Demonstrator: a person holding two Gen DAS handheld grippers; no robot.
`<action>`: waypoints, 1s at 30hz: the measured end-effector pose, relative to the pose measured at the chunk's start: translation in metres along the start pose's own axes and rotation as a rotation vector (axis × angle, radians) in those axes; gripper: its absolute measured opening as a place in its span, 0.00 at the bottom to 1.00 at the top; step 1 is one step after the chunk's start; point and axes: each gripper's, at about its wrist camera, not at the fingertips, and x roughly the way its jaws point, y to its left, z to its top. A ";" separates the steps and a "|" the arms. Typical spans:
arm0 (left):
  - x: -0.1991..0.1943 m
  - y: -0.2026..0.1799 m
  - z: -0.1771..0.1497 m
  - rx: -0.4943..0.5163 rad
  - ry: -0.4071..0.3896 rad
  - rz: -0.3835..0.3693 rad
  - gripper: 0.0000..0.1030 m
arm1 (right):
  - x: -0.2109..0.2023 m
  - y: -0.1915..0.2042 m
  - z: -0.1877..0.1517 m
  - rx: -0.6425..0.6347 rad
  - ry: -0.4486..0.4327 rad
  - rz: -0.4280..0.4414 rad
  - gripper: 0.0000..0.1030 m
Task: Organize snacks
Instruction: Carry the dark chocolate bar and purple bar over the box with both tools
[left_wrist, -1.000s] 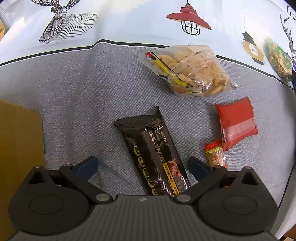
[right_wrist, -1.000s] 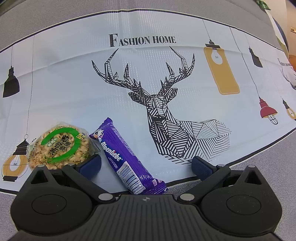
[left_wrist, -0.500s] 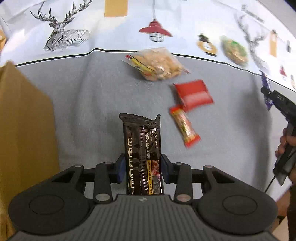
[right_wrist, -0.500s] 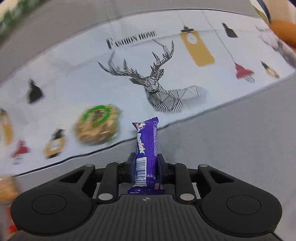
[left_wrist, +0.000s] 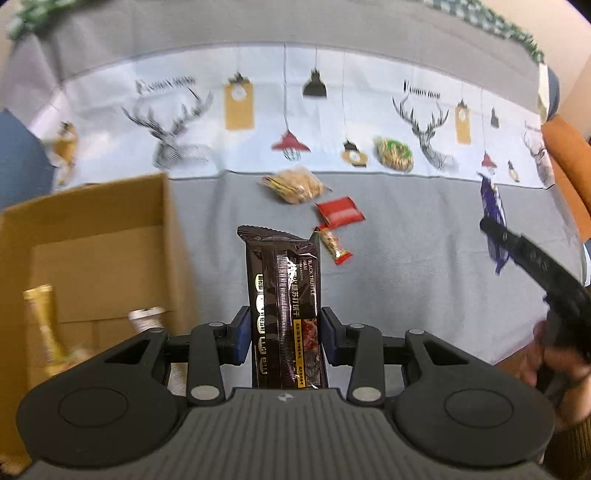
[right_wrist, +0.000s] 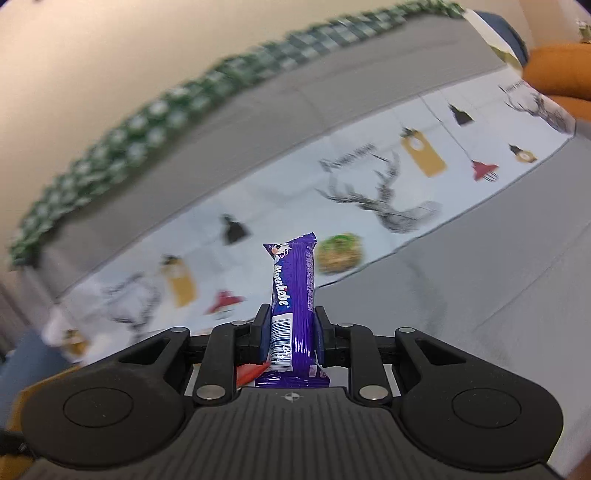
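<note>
Left wrist view: the left gripper (left_wrist: 286, 334) has its jaws clamped on a black snack bar (left_wrist: 282, 306), which stands upright between the blue pads, held clear of the desk (left_wrist: 424, 295) with its top end pointing away from the camera. The desk is covered by a grey cloth with a white printed band of deer and lamps along its far edge. Toward that far edge lie a clear bag of biscuits (left_wrist: 295, 184), a red packet (left_wrist: 341, 214) just nearer than it, and a small red-and-yellow snack (left_wrist: 334, 245) touching or almost touching the red packet. A round green-labelled snack (left_wrist: 393, 158) sits on the white band. At the left edge of the desk stands an open cardboard box (left_wrist: 110, 236) with a gold package (left_wrist: 44, 317) inside, blurred. At the right, the right gripper (left_wrist: 495, 229) carries a purple bar (left_wrist: 493, 206), and a hand (left_wrist: 554, 354) holds its handle.

Right wrist view: the right gripper (right_wrist: 290, 332) has its jaws clenched on the purple bar (right_wrist: 293, 291), upright and lifted off the desk (right_wrist: 498, 277). The round green-labelled snack (right_wrist: 340, 253) lies on the white band beyond it. A sliver of red (right_wrist: 251, 373) shows below the jaws; what it is I cannot tell
</note>
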 end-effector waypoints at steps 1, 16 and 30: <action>-0.012 0.004 -0.007 -0.002 -0.013 0.005 0.41 | -0.014 0.011 -0.005 -0.002 -0.002 0.019 0.23; -0.123 0.084 -0.143 -0.068 -0.138 0.090 0.41 | -0.174 0.175 -0.102 -0.196 0.161 0.359 0.23; -0.164 0.108 -0.190 -0.115 -0.240 0.069 0.41 | -0.238 0.239 -0.134 -0.440 0.099 0.418 0.23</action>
